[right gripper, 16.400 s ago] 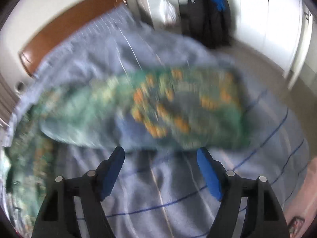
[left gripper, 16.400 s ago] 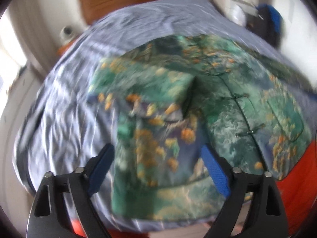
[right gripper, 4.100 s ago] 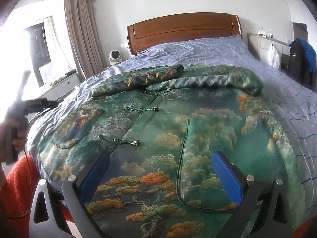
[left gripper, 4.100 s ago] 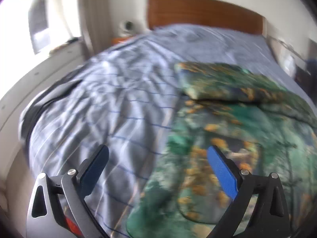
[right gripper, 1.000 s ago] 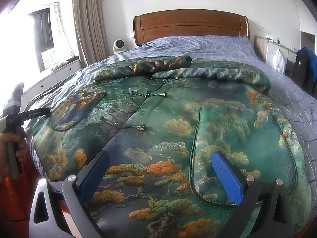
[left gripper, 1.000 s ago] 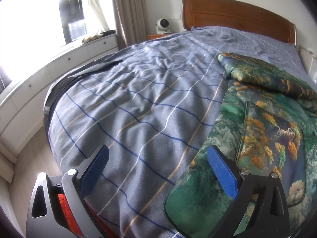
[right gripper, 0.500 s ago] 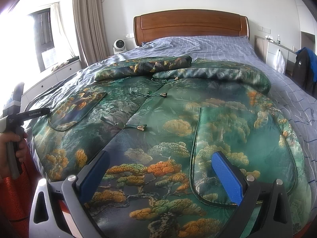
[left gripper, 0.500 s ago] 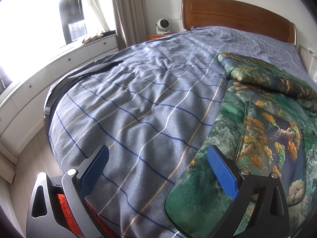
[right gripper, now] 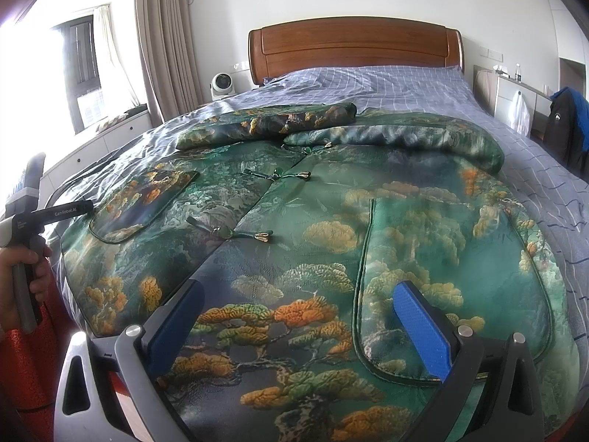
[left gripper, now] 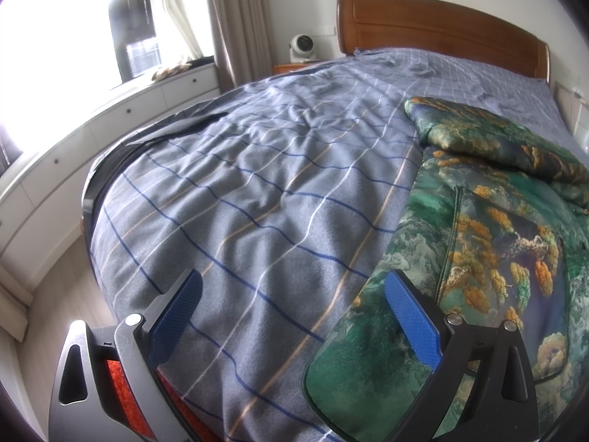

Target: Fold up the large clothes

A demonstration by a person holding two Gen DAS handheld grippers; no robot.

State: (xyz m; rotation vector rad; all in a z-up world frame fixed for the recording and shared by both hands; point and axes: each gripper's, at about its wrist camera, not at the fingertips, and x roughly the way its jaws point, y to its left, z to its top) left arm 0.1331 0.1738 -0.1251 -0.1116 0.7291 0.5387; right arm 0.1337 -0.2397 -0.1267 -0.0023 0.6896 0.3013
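- Lying flat on the bed (right gripper: 423, 81), front side up: green brocade jacket (right gripper: 331, 221) with orange tree print, both sleeves folded across the top near the collar.
- Jacket's frog fasteners (right gripper: 257, 235) closed down the middle; patch pockets on either side.
- Right gripper (right gripper: 298, 316) hovers over the jacket hem, blue pads (right gripper: 419, 328) spread wide, holding nothing.
- Left gripper (left gripper: 294, 313) wide apart too, empty, over the blue plaid bedspread (left gripper: 239, 202) at the jacket's left edge (left gripper: 478, 258).
- Left hand (right gripper: 22, 287) visible gripping the tool handle in the right wrist view.
- Wooden headboard (right gripper: 353, 48), small white fan (right gripper: 221, 84), beige curtain (right gripper: 162, 37) behind.
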